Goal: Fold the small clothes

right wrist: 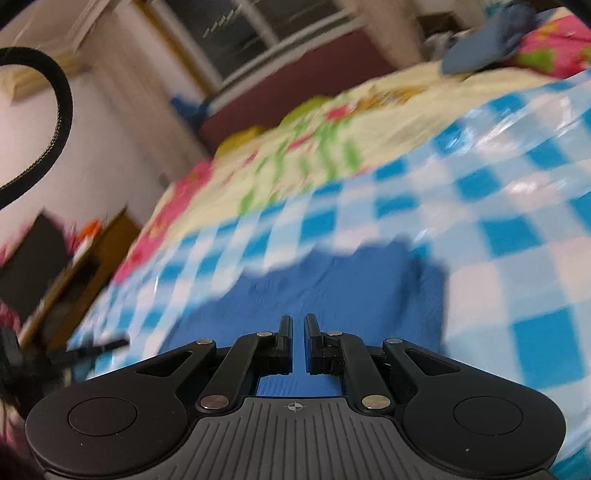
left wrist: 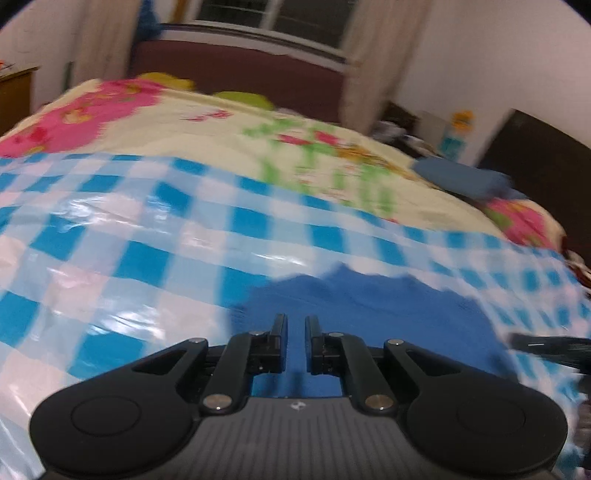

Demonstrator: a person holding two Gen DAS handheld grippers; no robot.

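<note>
- Blue garment (left wrist: 354, 314) lies flat on the blue-and-white checked plastic sheet (left wrist: 129, 240), which covers the near part of the bed; this garment is the landmark.
- Left tongs (left wrist: 295, 323): jaws nearly together w/ a narrow slit between the tips, nothing pinched in the slit. Tips sit over the near part of the garment; can't tell if they touch the cloth.
- Right tongs (right wrist: 298, 322): same, a narrow slit, nothing gripped, blue cloth visible through the gap. Tips over the garment's near part, contact w/ the cloth unclear.
- Left-wrist view: garment's far edge is ragged/uneven, checked sheet visible beyond it & on both sides.
- Right-wrist view: the cloth forms a squarish corner on the right side of the picture.
- Each wrist view shows a dark blurred shape at the picture edge beside the garment, likely the other tool; too smeared to be sure.
- Beyond the sheet, past the garment: floral bedspread (left wrist: 229, 125), cream w/ pink & green print.
- On the bedspread, well apart from the garment: a grey-blue folded item (left wrist: 461, 177), blurred.
- Behind the bed: dark red headboard (left wrist: 240, 70), then window (left wrist: 306, 18) & curtains.
- Both views heavily motion-blurred.
</note>
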